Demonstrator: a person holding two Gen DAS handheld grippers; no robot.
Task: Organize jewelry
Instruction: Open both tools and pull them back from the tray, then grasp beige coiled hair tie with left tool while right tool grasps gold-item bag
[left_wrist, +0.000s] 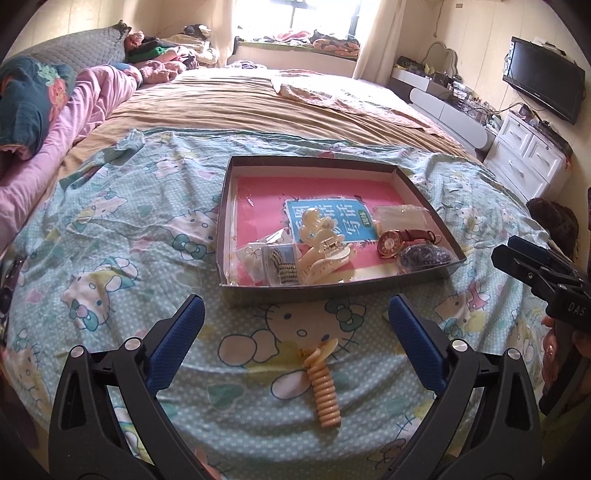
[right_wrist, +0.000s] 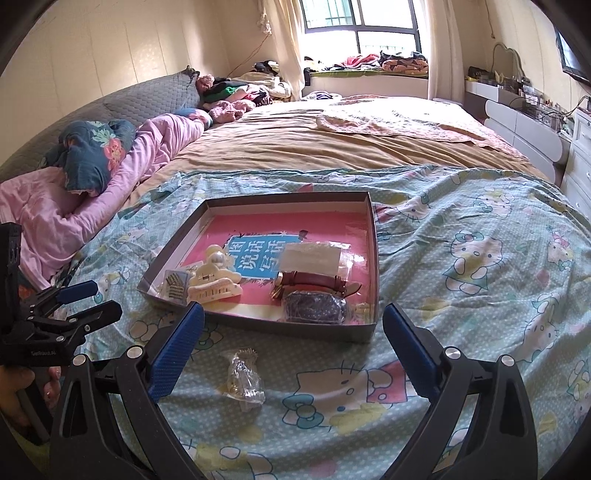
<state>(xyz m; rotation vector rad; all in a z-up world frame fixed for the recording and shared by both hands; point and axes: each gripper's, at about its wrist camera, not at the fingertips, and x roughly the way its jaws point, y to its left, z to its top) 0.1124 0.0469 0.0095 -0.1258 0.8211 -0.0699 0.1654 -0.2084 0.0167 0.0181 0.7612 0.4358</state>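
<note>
A shallow grey box (left_wrist: 332, 291) with a pink book as its floor lies on the cartoon-cat bedsheet. It holds cream claw clips (left_wrist: 325, 258), a red-strapped watch (left_wrist: 391, 243), a bag of dark beads (left_wrist: 424, 258) and a bagged rhinestone clip (left_wrist: 280, 266). My left gripper (left_wrist: 295, 310) is open in front of the box. A beige spiral hair tie (left_wrist: 325, 384) lies untouched on the sheet between its fingers. My right gripper (right_wrist: 293, 317) is open too, above a small clear bag of jewelry (right_wrist: 245, 376) lying in front of the box (right_wrist: 295, 328).
Each gripper shows at the edge of the other's view: right gripper (left_wrist: 506, 249), left gripper (right_wrist: 92, 299). A pink quilt (right_wrist: 55, 218) lies bunched at the left. Beyond the box is tan bedding (left_wrist: 277, 107). White drawers (left_wrist: 524, 158) stand at the right.
</note>
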